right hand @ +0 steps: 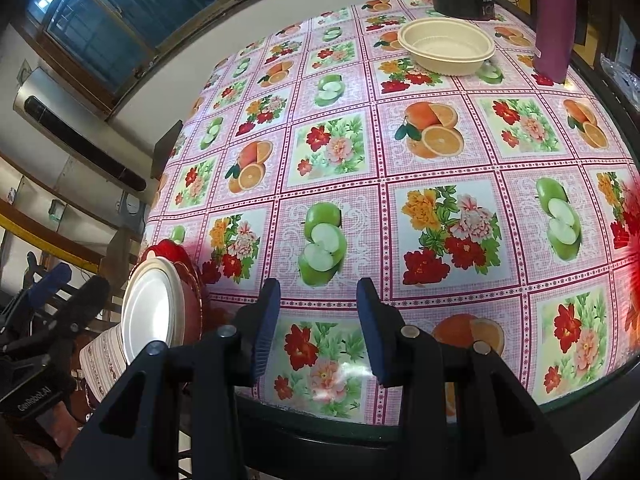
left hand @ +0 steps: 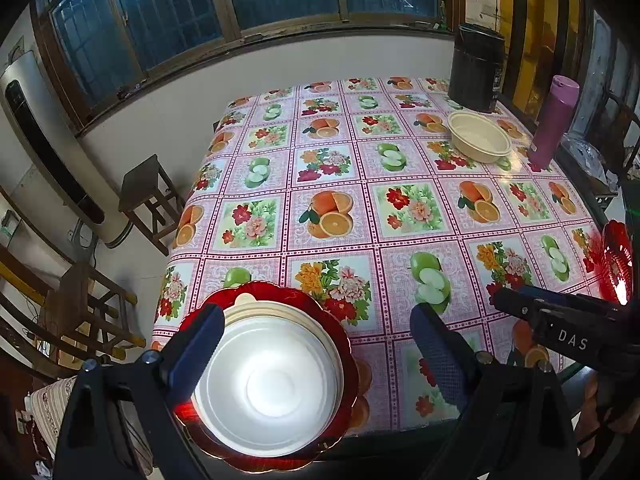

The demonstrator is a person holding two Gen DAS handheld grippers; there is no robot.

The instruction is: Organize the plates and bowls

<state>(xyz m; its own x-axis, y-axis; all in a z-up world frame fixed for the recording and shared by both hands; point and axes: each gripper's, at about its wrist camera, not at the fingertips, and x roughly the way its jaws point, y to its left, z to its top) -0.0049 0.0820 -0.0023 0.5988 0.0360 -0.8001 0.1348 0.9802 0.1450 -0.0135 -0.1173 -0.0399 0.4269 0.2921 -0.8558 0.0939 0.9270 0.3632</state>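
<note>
A cream bowl [left hand: 272, 380] rests on a red scalloped plate [left hand: 304, 300] at the table's near left corner; both also show in the right wrist view, bowl [right hand: 150, 312] and plate [right hand: 172, 252]. My left gripper [left hand: 320, 344] is open, its left finger beside the bowl's rim, its right finger over the cloth. My right gripper [right hand: 316, 328] is open and empty above the front edge of the table. A second cream bowl [left hand: 478, 136] [right hand: 446, 46] sits at the far right. Another red plate [left hand: 616, 260] shows at the right edge.
The table wears a fruit-and-flower cloth [left hand: 360, 200]. A black cylindrical pot [left hand: 476, 68] and a purple flask [left hand: 554, 122] stand near the far bowl. Wooden stools [left hand: 148, 196] stand left of the table, below a window.
</note>
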